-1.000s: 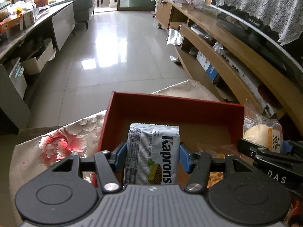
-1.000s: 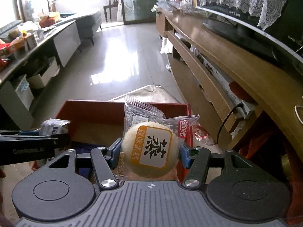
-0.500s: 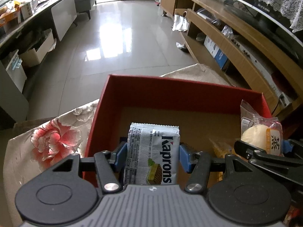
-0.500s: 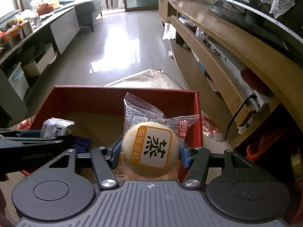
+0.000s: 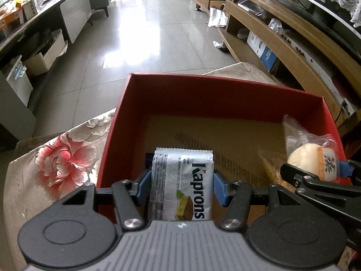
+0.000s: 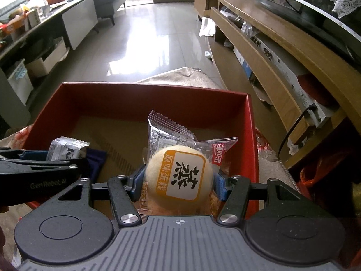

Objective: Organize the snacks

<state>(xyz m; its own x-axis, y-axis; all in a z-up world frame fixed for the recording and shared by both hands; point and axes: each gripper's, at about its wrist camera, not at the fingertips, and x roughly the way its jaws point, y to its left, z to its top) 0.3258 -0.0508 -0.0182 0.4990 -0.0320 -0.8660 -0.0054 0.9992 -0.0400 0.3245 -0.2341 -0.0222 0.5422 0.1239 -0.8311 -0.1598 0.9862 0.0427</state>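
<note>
Our left gripper [image 5: 181, 187] is clamping the Kaprons wafer pack [image 5: 182, 180], our right gripper [image 6: 179, 181] the steamed cake [image 6: 179, 177]; we should be lowering both onto the red box [image 5: 225, 94] floor before releasing.

"Kaprons" in dark letters down the silver wafer packet [image 5: 182, 183]. "原味蛋糕" and a large "蒸" on the orange-framed label of the round cake packet [image 6: 180, 176], red tab at 1 o'clock unreadable. "GenRobot.AI" on the black tongs arm [image 6: 42, 180] at 9 o'clock.
</note>
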